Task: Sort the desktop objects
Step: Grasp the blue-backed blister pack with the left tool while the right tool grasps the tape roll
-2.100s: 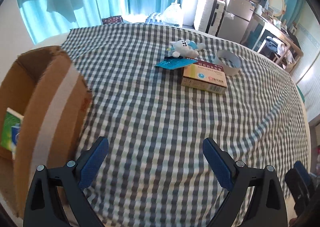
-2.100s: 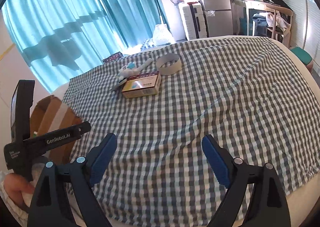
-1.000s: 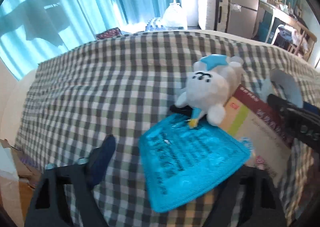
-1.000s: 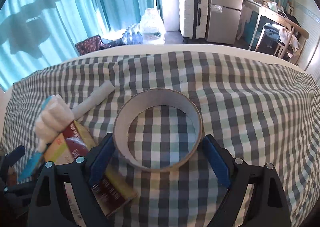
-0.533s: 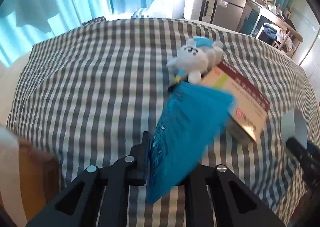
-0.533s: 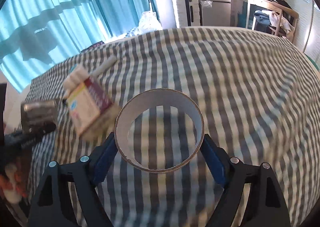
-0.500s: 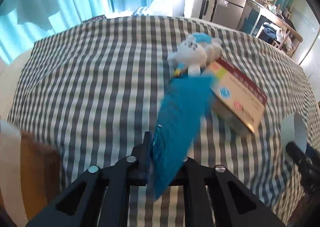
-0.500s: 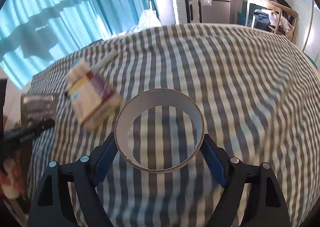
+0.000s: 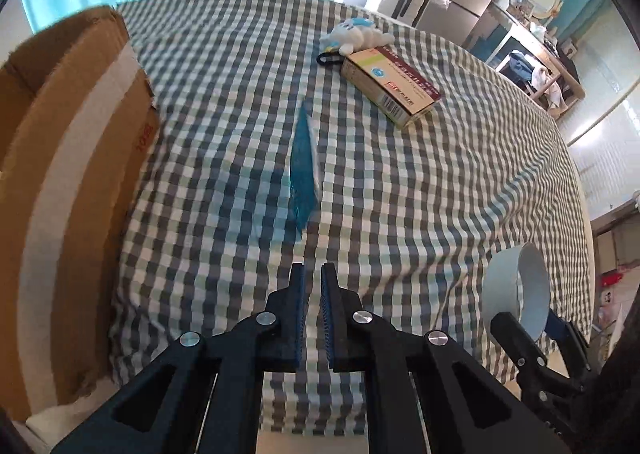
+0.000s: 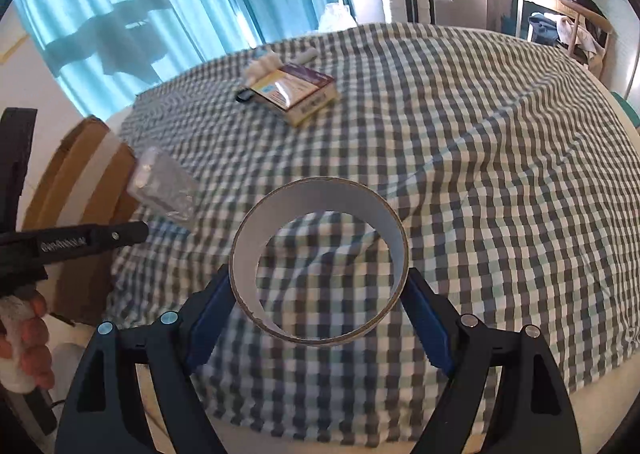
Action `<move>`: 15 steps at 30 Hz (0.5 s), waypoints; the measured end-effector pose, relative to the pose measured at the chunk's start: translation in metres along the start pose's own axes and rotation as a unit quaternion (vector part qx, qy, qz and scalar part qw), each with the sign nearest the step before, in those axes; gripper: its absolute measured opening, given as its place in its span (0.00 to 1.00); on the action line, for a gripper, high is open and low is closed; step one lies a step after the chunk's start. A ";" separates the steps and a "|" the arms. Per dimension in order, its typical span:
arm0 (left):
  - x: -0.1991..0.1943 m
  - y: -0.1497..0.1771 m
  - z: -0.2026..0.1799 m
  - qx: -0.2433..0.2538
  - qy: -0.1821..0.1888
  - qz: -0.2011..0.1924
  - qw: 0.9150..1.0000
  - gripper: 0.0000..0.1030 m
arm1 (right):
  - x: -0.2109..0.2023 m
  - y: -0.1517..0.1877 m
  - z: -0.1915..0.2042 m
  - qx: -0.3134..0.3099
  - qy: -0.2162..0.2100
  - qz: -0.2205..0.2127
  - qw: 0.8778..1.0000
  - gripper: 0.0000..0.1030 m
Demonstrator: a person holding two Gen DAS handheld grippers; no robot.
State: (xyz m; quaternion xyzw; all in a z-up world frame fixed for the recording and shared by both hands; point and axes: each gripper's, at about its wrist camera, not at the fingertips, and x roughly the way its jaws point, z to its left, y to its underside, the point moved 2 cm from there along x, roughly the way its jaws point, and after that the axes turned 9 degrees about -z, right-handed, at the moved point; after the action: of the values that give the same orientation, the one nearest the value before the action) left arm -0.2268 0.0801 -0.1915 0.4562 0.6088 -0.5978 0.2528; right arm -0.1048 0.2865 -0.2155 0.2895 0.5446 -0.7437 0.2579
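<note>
My left gripper (image 9: 313,274) has its jaws nearly closed with a thin gap. The flat blue packet (image 9: 303,170) is edge-on ahead of the fingertips, apart from them, blurred. In the right wrist view the packet shows its silvery side (image 10: 162,184) near the cardboard box (image 10: 86,190). My right gripper (image 10: 320,300) is shut on a white tape ring (image 10: 320,214) and holds it above the checked tablecloth (image 10: 480,174). The ring also shows in the left wrist view (image 9: 520,290). A medicine box (image 9: 390,84) and a white plush toy (image 9: 356,36) lie far on the table.
The open cardboard box (image 9: 60,174) stands at the table's left edge. A black clip (image 9: 328,58) lies by the plush toy. A white tube (image 10: 306,54) lies behind the medicine box. Curtains, a suitcase and a fridge stand beyond the table.
Both grippers have pulled back toward the near side and the cardboard box. The blue packet, gripped half a second ago, now sits ahead of the left fingertips. The ring stays in the right gripper.
</note>
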 end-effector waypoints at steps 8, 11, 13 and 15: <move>-0.003 0.011 -0.001 0.014 0.006 -0.008 1.000 0.92 | -0.029 0.013 0.007 0.006 -0.004 -0.008 1.000 0.80; 0.018 0.002 0.017 -0.016 -0.018 -0.031 0.999 1.00 | -0.026 0.017 0.003 0.011 -0.004 -0.001 1.000 0.80; 0.042 -0.011 0.036 -0.058 -0.012 -0.022 0.998 1.00 | -0.022 0.017 -0.001 0.015 -0.003 0.005 1.000 0.80; 0.062 -0.018 0.053 -0.098 -0.020 -0.005 0.995 1.00 | -0.016 0.019 -0.004 0.017 -0.001 0.012 1.000 0.80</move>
State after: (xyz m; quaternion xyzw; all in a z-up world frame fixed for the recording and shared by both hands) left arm -0.2837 0.0472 -0.2438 0.4141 0.6617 -0.5454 0.3054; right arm -0.0794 0.2860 -0.2177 0.2994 0.5281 -0.7498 0.2631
